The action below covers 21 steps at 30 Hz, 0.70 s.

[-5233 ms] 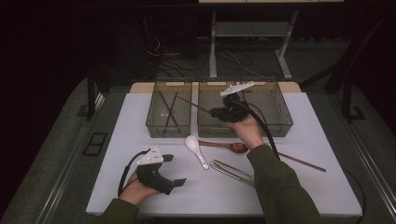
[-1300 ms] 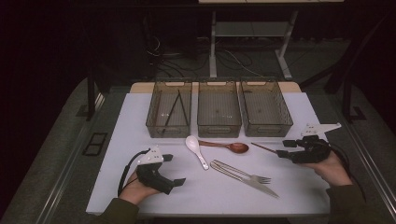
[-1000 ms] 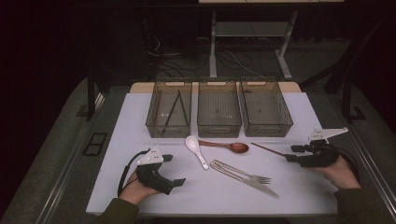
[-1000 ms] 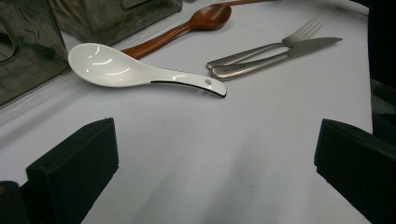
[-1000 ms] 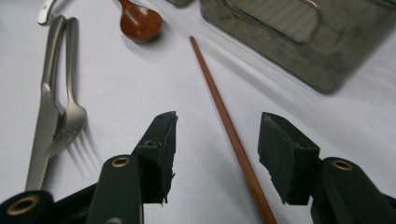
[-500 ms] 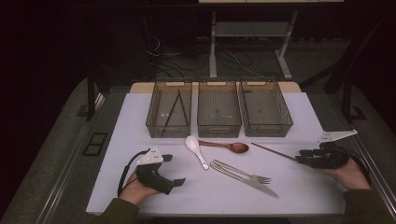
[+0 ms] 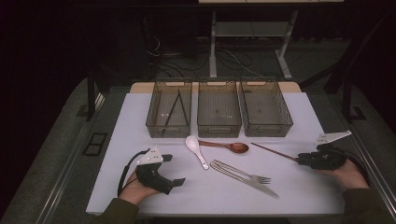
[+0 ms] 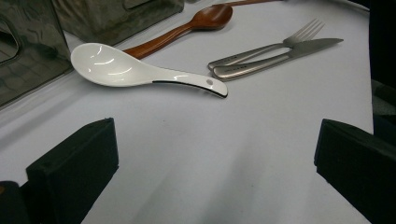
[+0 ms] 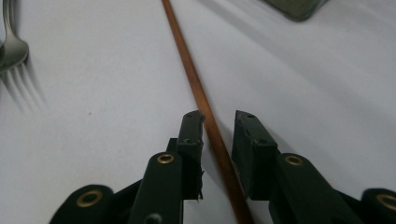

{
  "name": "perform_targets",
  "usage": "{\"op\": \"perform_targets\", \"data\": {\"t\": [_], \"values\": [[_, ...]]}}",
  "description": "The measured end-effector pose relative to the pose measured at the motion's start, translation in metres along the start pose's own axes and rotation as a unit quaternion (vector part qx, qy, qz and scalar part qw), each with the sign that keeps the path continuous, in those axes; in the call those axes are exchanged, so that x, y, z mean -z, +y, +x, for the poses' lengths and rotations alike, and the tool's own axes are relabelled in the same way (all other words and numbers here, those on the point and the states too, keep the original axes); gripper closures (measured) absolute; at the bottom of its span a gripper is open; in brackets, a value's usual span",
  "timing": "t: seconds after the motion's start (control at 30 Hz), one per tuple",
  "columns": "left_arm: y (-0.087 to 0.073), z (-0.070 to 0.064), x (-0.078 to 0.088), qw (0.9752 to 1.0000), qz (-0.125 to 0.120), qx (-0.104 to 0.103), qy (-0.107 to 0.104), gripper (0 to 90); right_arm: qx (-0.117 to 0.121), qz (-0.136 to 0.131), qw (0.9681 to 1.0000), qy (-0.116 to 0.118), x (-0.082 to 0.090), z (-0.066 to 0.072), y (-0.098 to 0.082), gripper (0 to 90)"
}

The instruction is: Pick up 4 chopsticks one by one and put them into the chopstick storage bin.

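In the high view, we had the right gripper [image 7: 299, 160] low near the right edge of the tabletop [image 7: 140, 135], at the near end of the brown chopstick [image 7: 273, 152], which lay flat on the bare surface, slanting up toward the right-hand bin [image 7: 285, 122]. Our left gripper [image 7: 170, 170] rested near the front left corner, its fingers spread wide and holding nothing. Two dark chopsticks [image 7: 176, 108] already sat in the left-hand bin [image 7: 150, 119]; the middle bin [image 7: 219, 128] looked empty.

In the left gripper view, the white spoon [image 8: 140, 72], wooden spoon [image 8: 187, 30], fork [image 8: 266, 44] and knife [image 8: 280, 58] lay ahead of the released fingers [image 8: 74, 172], none of them touched.

In the right gripper view, the chopstick [image 9: 196, 88] ran between the two fingers [image 9: 191, 140], which had just been closing in on it. The left one sat right against the stick; a gap remained by the right one, so we judged the stick straddled but not yet clamped.

We saw the risk here: the stick was thin, round and flat on the tabletop, lying off-centre between the fingers. If they closed above its middle, it could roll or squirt out sideways; gripped so near its end, it could also droop or swing on lifting and catch a bin wall
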<state>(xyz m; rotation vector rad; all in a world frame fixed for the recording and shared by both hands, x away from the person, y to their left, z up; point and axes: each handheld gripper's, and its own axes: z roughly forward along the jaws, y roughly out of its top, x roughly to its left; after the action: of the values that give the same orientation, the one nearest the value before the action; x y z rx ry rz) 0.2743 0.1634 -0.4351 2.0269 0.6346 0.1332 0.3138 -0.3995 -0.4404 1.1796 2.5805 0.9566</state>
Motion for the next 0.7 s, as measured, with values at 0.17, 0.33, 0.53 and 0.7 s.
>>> {"op": "perform_targets", "data": {"t": [0.17, 0.33, 0.53, 0.7], "values": [[0.000, 0.000, -0.001, 1.0000, 0.000, 0.001, 0.000, 0.0, 0.010, 0.005, 0.9999, -0.004, -0.002, 0.001, -0.001, 78.8], [0.000, 0.000, 0.000, 1.0000, 0.002, 0.000, -0.001, 0.0, 0.015, 0.009, 0.9998, 0.007, -0.001, 0.003, 0.000, 80.4], [0.000, 0.000, 0.000, 1.0000, 0.001, 0.000, -0.002, 0.0, 0.049, 0.020, 0.9985, 0.016, -0.004, 0.014, 0.003, 83.4], [0.000, 0.000, 0.000, 1.0000, 0.000, 0.000, -0.001, 0.0, 0.062, 0.025, 0.9976, 0.016, -0.005, 0.017, 0.004, 83.8]]}}
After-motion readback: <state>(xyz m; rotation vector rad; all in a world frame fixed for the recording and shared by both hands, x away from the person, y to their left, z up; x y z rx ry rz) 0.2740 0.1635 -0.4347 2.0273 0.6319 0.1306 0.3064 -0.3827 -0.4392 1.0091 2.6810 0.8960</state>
